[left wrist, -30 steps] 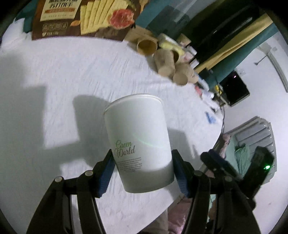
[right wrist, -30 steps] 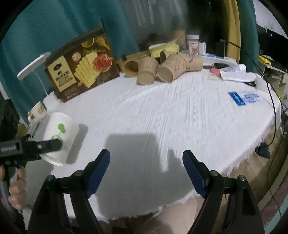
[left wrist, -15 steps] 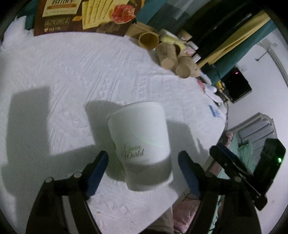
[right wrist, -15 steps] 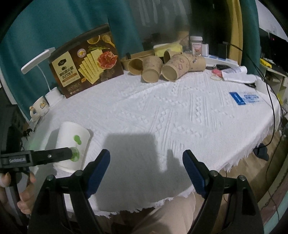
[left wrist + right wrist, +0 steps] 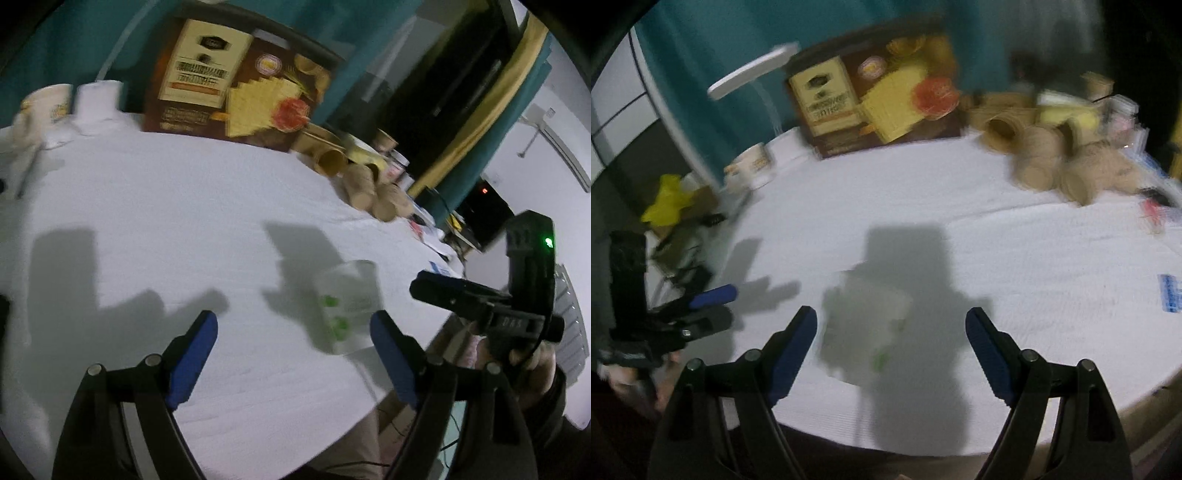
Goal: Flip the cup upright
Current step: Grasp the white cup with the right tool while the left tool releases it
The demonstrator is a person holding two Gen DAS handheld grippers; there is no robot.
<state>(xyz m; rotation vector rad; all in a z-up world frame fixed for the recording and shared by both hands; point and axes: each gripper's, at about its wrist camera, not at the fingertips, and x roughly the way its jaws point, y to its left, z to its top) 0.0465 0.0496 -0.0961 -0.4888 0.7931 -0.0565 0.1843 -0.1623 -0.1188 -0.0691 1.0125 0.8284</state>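
Dim room, teal curtains behind, round bench (image 5: 207,221) under a white textured cloth takes most of both views. Both frames motion-blurred.

Big brown cracker box (image 5: 236,81) leans upright at the far edge, likely just parked there as clutter. Right of it a heap of brown paper cups (image 5: 365,181) lying on their sides, probably spares. White desk lamp (image 5: 753,70) and a small mug (image 5: 751,168) sit at the far left rim in the right wrist view.

White cup (image 5: 345,306) with green print stands on the cloth near the front edge, wide mouth up, narrow base down, so it reads as upright and the flip looks done. In the right wrist view the cup (image 5: 868,328) is a smeared pale shape in shadow, between and beyond that gripper's fingers, nothing touching it.

Left gripper (image 5: 291,358): jaws have just been opening, now about half spread, empty. The cup sits just beyond the right blue pad, apart from it, which fits a release and pull-back.

Right gripper (image 5: 892,354): jaws wide, holding nothing, probably idle since one hand sufficed. It also shows at the right of the left wrist view.
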